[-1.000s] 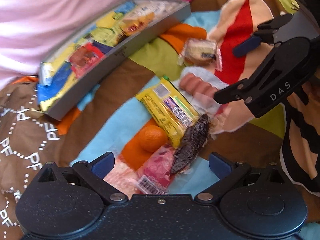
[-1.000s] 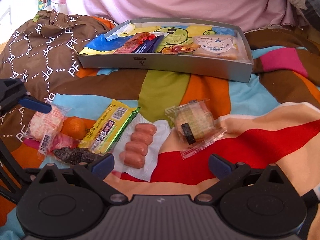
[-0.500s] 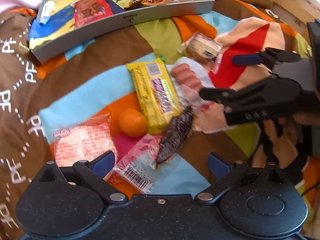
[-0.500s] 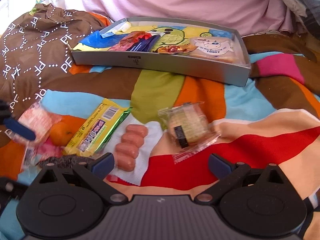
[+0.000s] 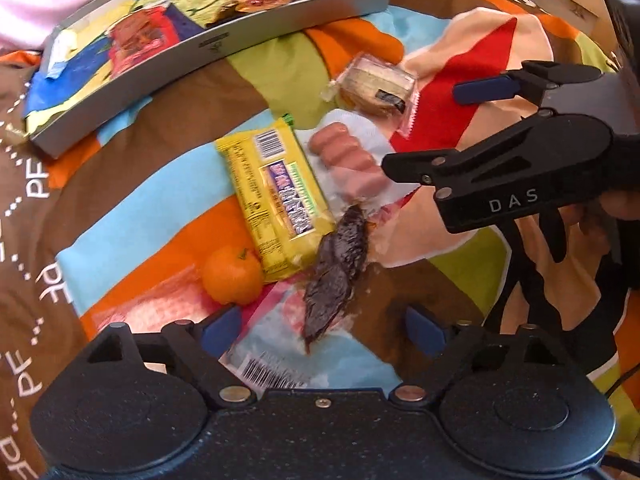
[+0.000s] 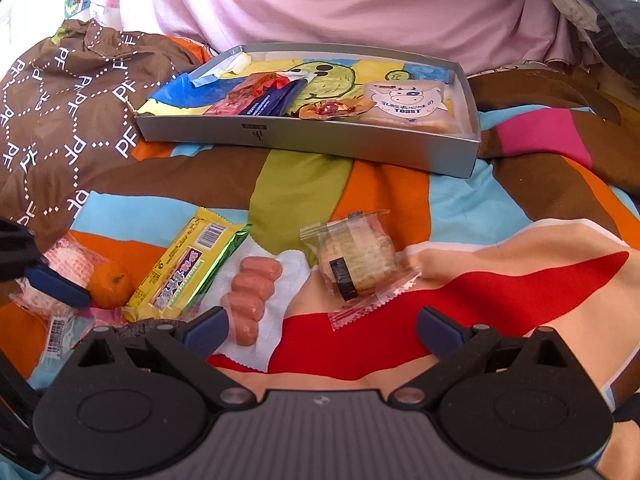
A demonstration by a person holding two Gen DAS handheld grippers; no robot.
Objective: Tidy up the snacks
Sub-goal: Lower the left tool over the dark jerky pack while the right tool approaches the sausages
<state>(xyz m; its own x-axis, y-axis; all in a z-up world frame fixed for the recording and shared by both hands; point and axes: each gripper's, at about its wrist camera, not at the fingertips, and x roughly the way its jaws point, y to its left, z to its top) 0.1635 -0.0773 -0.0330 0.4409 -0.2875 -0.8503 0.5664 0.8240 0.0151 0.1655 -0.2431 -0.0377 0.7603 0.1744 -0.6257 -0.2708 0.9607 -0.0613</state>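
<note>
Two grippers are held with jaws wide open and empty: the left gripper above a dark snack, the right gripper near the sausages. The tray is seen behind.

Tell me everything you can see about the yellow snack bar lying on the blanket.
The yellow snack bar is a long flat packet in glossy yellow wrapper, with a purple and green label, a white barcode panel near one end and a green crimped end. It looks sealed and lies flat on the striped blanket, outside the grey tray. The orange sits against one corner, the dark dried piece meets its lower edge, and the white napkin with sausages lies alongside. No fingers touch it.
</note>
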